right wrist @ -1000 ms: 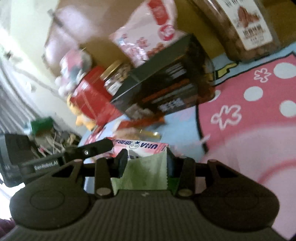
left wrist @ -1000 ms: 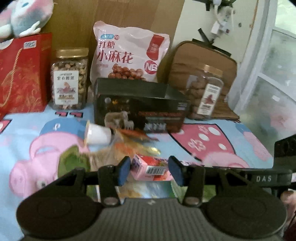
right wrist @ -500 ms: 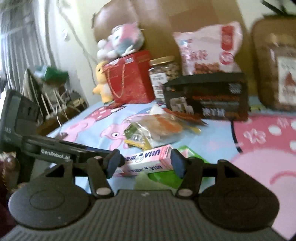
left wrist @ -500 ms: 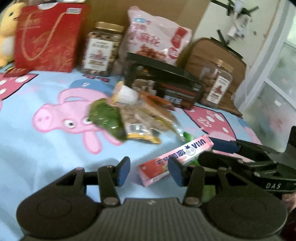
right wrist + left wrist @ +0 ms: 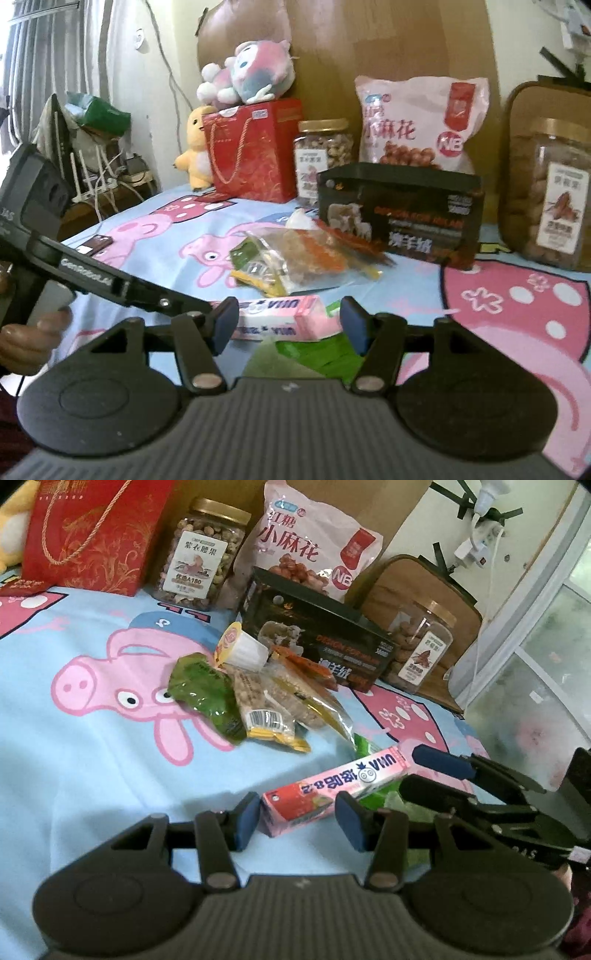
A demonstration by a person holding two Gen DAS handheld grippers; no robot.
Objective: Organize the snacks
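Observation:
A pink UHA candy box (image 5: 332, 786) lies on the cartoon-print cloth, also seen in the right wrist view (image 5: 280, 319). My left gripper (image 5: 299, 821) is open, its blue pads on either side of the box's near end. My right gripper (image 5: 288, 325) is open just behind the box, over a green packet (image 5: 321, 354). A heap of small snack packets (image 5: 258, 698) and a white jelly cup (image 5: 240, 651) lies beyond the box.
At the back stand a red gift bag (image 5: 92, 531), a nut jar (image 5: 201, 554), a pink snack bag (image 5: 314, 550), a black box (image 5: 317, 646) and a second jar (image 5: 421, 653). Plush toys (image 5: 247, 77) sit on the gift bag. The cloth's left edge (image 5: 110, 221) is near.
Both grippers pulled back and levelled. The right gripper opened and let go of the green packet; the pink box now lies in front of both open grippers.

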